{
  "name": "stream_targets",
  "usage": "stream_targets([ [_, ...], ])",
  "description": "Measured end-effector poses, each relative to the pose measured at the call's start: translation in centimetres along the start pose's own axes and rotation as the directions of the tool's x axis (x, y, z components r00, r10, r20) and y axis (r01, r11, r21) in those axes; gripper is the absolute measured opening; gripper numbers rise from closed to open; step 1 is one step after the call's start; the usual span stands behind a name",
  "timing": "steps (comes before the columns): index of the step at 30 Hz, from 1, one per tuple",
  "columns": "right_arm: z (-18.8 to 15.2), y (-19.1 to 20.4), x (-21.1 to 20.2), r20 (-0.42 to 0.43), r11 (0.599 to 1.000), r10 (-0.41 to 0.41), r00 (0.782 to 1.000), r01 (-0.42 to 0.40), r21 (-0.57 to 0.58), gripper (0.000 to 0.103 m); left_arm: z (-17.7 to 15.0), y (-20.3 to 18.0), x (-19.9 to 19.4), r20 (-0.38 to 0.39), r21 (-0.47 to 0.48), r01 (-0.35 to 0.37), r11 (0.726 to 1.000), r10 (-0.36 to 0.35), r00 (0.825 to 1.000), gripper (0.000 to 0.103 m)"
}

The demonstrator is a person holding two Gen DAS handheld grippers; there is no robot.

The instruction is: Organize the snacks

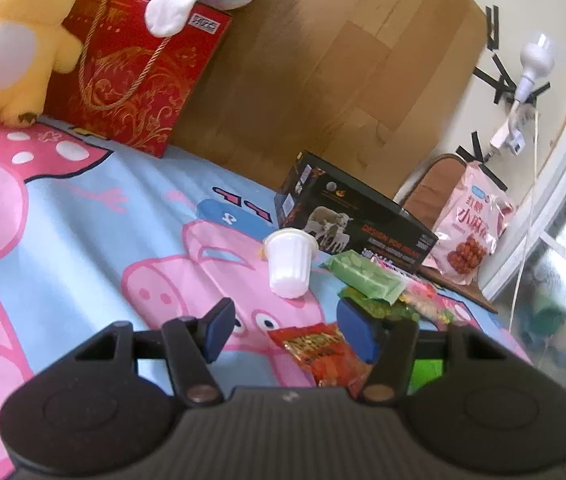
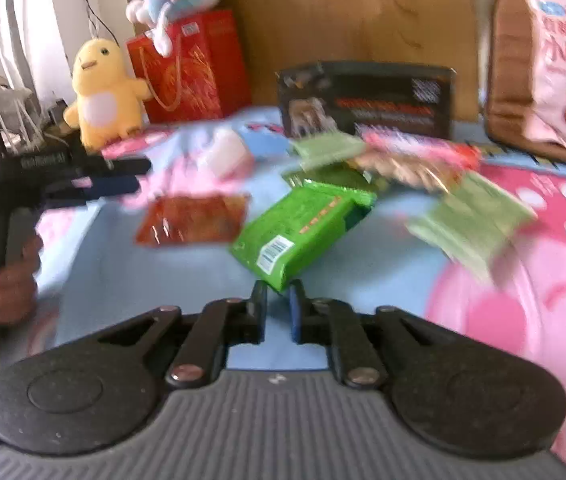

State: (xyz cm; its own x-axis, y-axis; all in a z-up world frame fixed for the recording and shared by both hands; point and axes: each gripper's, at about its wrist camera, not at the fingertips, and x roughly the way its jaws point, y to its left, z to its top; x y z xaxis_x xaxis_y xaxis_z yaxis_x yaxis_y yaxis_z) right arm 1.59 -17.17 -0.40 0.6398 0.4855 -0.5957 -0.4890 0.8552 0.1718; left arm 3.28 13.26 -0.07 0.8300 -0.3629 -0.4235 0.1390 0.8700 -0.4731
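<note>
Several snack packets lie on a pink and blue cartoon bedsheet [image 1: 83,216]. My right gripper [image 2: 277,304] is shut on the near corner of a bright green packet [image 2: 303,232]. Left of it lies a red packet [image 2: 195,220], and a pale green packet [image 2: 471,224] lies to its right, blurred. My left gripper [image 1: 289,326] is open and hovers above the red packet [image 1: 323,356], not touching it. Just beyond it a white cup [image 1: 289,264] lies tipped over, next to a pale green packet [image 1: 367,280]. A hand holds the left gripper [image 2: 123,176] at the left of the right wrist view.
A black box [image 1: 363,220] stands behind the snacks against a wooden headboard [image 1: 323,60]. A big pink snack bag [image 1: 471,232] leans at the right. A red gift bag [image 1: 135,72] and a yellow plush [image 1: 15,40] sit at the far left.
</note>
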Motion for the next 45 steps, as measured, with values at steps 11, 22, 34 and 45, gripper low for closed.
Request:
stream_targets([
  [11, 3.1, -2.1, -2.5, 0.157, 0.997, -0.063, 0.986, 0.070, -0.043, 0.042, -0.8, -2.3, 0.1, -0.023, 0.102, -0.004, 0.995, 0.007, 1.000, 0.056],
  [22, 13.0, -13.0, 7.0, 0.042, 0.954, -0.238, 0.970, 0.226, 0.196, 0.052, -0.5, -1.5, 0.4, -0.008, 0.078, -0.023, 0.997, 0.024, 1.000, 0.057],
  [34, 8.5, -5.5, 8.5, -0.108, 0.997, 0.071, 0.992, -0.067, 0.038, 0.054, -0.5, -1.6, 0.6, -0.027, 0.083, 0.015, 0.996, -0.013, 1.000, 0.057],
  [45, 6.8, -4.1, 6.1, -0.108, 0.994, 0.023, 0.994, -0.034, -0.103, 0.054, 1.3, -2.0, 0.5, -0.043, 0.020, 0.098, 0.995, -0.097, 0.994, 0.058],
])
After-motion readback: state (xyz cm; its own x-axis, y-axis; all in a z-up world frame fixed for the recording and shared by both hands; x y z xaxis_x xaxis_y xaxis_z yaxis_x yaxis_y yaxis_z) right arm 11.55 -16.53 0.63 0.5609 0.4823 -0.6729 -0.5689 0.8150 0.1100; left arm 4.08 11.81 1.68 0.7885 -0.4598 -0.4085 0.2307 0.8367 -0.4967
